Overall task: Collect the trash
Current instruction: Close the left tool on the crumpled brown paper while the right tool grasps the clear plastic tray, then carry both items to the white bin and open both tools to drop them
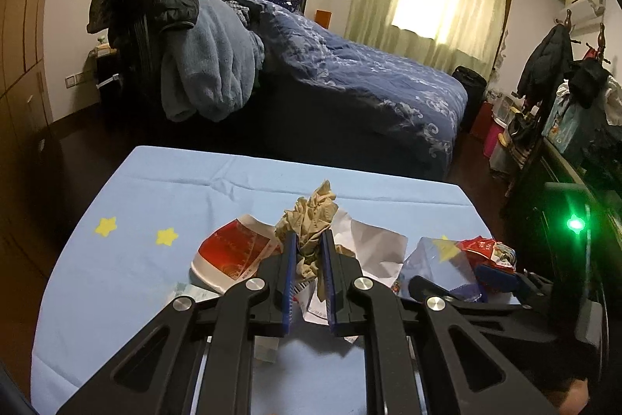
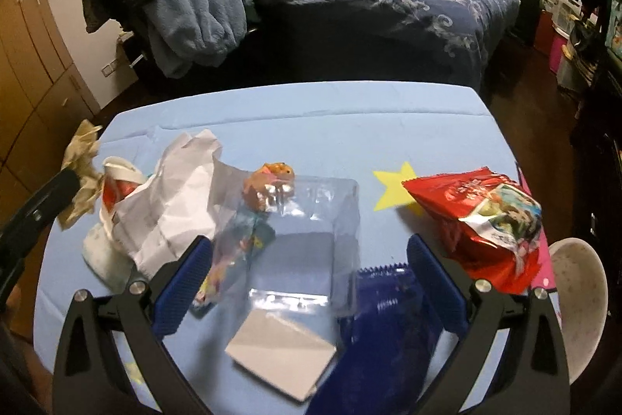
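Note:
My left gripper [image 1: 309,238] is shut on a crumpled tan paper wad [image 1: 311,212] and holds it above the table; the same paper wad [image 2: 81,158] shows at the left edge of the right wrist view. Under it lie a red-and-white paper cup [image 1: 229,255] and a sheet of white paper [image 1: 377,251]. My right gripper [image 2: 307,251] is open over a clear plastic box [image 2: 311,228], with a blue packet [image 2: 385,302] and a white card [image 2: 283,360] below it. A red snack bag [image 2: 478,216] lies to the right, a small orange wrapper [image 2: 272,185] behind the box.
The table wears a light blue cloth [image 2: 311,119] with yellow stars. A white round tub [image 2: 579,294] stands off its right edge. Beyond are a bed [image 1: 369,84], a chair piled with clothes [image 1: 155,6] and dark furniture [image 1: 563,181] on the right.

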`<action>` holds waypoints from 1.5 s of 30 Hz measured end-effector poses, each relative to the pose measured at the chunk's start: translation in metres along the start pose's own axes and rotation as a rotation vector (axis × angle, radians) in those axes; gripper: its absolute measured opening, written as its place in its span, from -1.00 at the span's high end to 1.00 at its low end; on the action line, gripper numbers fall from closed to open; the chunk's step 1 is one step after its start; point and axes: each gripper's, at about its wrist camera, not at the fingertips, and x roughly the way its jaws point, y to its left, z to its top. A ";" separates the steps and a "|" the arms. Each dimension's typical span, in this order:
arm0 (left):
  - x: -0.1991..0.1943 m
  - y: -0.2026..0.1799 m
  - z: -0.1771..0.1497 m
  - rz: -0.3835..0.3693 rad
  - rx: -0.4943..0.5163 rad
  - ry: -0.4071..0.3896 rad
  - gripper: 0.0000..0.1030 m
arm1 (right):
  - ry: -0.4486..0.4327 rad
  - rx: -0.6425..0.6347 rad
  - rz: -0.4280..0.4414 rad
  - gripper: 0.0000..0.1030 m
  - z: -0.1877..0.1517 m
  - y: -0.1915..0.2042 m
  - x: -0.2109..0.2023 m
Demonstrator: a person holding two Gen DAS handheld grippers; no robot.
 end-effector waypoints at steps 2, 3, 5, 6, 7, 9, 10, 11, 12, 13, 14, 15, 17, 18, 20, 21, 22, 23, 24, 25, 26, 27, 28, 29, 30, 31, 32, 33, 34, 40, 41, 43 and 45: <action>0.000 -0.001 -0.001 -0.008 0.001 0.004 0.74 | 0.001 0.022 0.031 -0.87 0.000 -0.002 0.004; -0.001 -0.002 -0.001 -0.010 0.004 0.004 0.74 | -0.001 0.025 0.034 -0.73 0.001 -0.003 0.004; -0.002 -0.004 -0.002 -0.011 0.013 0.001 0.74 | -0.002 0.033 0.040 -0.18 0.002 -0.004 0.003; -0.003 -0.006 -0.001 -0.008 0.020 -0.002 0.74 | -0.001 0.037 0.044 -0.17 0.002 -0.004 0.003; -0.004 -0.007 -0.002 -0.003 0.024 -0.006 0.74 | -0.002 0.042 0.060 -0.12 0.003 -0.006 0.001; -0.009 -0.010 -0.001 0.007 0.038 -0.018 0.74 | -0.014 0.046 0.073 -0.03 0.003 -0.006 -0.005; -0.012 -0.012 -0.002 0.011 0.043 -0.024 0.74 | -0.022 0.043 0.074 -0.03 0.002 -0.005 -0.008; -0.014 -0.014 -0.003 0.014 0.047 -0.027 0.73 | -0.035 0.037 0.076 -0.03 0.001 -0.004 -0.014; -0.017 -0.017 -0.003 0.014 0.051 -0.031 0.73 | -0.049 0.032 0.083 -0.03 0.000 -0.003 -0.020; -0.020 -0.019 -0.003 0.014 0.051 -0.034 0.73 | -0.057 0.029 0.089 -0.03 -0.001 -0.002 -0.025; -0.023 -0.021 -0.003 0.013 0.052 -0.038 0.73 | -0.068 0.028 0.103 -0.03 -0.002 -0.002 -0.032; -0.026 -0.023 -0.004 0.012 0.053 -0.040 0.73 | -0.080 0.029 0.117 -0.03 -0.004 -0.002 -0.041; -0.034 -0.030 -0.005 0.002 0.055 -0.045 0.72 | -0.100 0.031 0.133 -0.03 -0.008 -0.004 -0.055; -0.037 -0.034 -0.006 -0.004 0.059 -0.046 0.72 | -0.107 0.033 0.138 -0.03 -0.012 -0.007 -0.063; -0.045 -0.045 -0.010 -0.021 0.074 -0.049 0.72 | -0.114 0.043 0.147 -0.03 -0.021 -0.015 -0.078; -0.047 -0.051 -0.011 -0.031 0.081 -0.047 0.71 | -0.118 0.055 0.150 -0.03 -0.026 -0.022 -0.085; -0.050 -0.059 -0.013 -0.047 0.091 -0.044 0.71 | -0.120 0.064 0.150 -0.04 -0.032 -0.028 -0.091; -0.052 -0.067 -0.015 -0.063 0.100 -0.041 0.71 | -0.125 0.079 0.143 -0.04 -0.041 -0.040 -0.101; -0.053 -0.075 -0.017 -0.080 0.109 -0.037 0.71 | -0.129 0.090 0.135 -0.04 -0.047 -0.047 -0.106; -0.054 -0.086 -0.020 -0.107 0.122 -0.031 0.71 | -0.135 0.104 0.123 -0.04 -0.053 -0.057 -0.113; -0.053 -0.100 -0.022 -0.139 0.139 -0.021 0.71 | -0.145 0.122 0.101 -0.04 -0.062 -0.070 -0.121; -0.053 -0.107 -0.024 -0.156 0.147 -0.016 0.71 | -0.153 0.137 0.073 -0.04 -0.069 -0.083 -0.128; -0.051 -0.122 -0.026 -0.191 0.164 -0.005 0.71 | -0.161 0.151 0.044 -0.04 -0.076 -0.093 -0.135; -0.048 -0.136 -0.028 -0.225 0.180 0.004 0.70 | -0.172 0.170 0.003 -0.04 -0.083 -0.109 -0.142; -0.045 -0.149 -0.030 -0.254 0.194 0.014 0.70 | -0.180 0.189 -0.038 -0.04 -0.090 -0.125 -0.149; -0.039 -0.167 -0.032 -0.289 0.216 0.032 0.70 | -0.184 0.210 -0.079 -0.04 -0.096 -0.142 -0.153; -0.033 -0.186 -0.035 -0.328 0.239 0.048 0.70 | -0.183 0.229 -0.111 -0.04 -0.102 -0.157 -0.156; -0.028 -0.199 -0.038 -0.348 0.254 0.059 0.70 | -0.179 0.250 -0.134 -0.04 -0.106 -0.172 -0.156; -0.018 -0.222 -0.042 -0.376 0.282 0.087 0.69 | -0.175 0.270 -0.150 -0.04 -0.110 -0.184 -0.156; 0.012 -0.300 -0.057 -0.434 0.390 0.119 0.69 | -0.127 0.386 -0.240 -0.04 -0.132 -0.267 -0.140; 0.018 -0.309 -0.059 -0.437 0.400 0.129 0.68 | -0.122 0.400 -0.242 -0.04 -0.134 -0.278 -0.136; 0.033 -0.326 -0.060 -0.462 0.397 0.159 0.62 | -0.114 0.412 -0.235 -0.05 -0.136 -0.294 -0.129; 0.045 -0.335 -0.059 -0.473 0.400 0.177 0.51 | -0.112 0.413 -0.227 -0.09 -0.135 -0.306 -0.120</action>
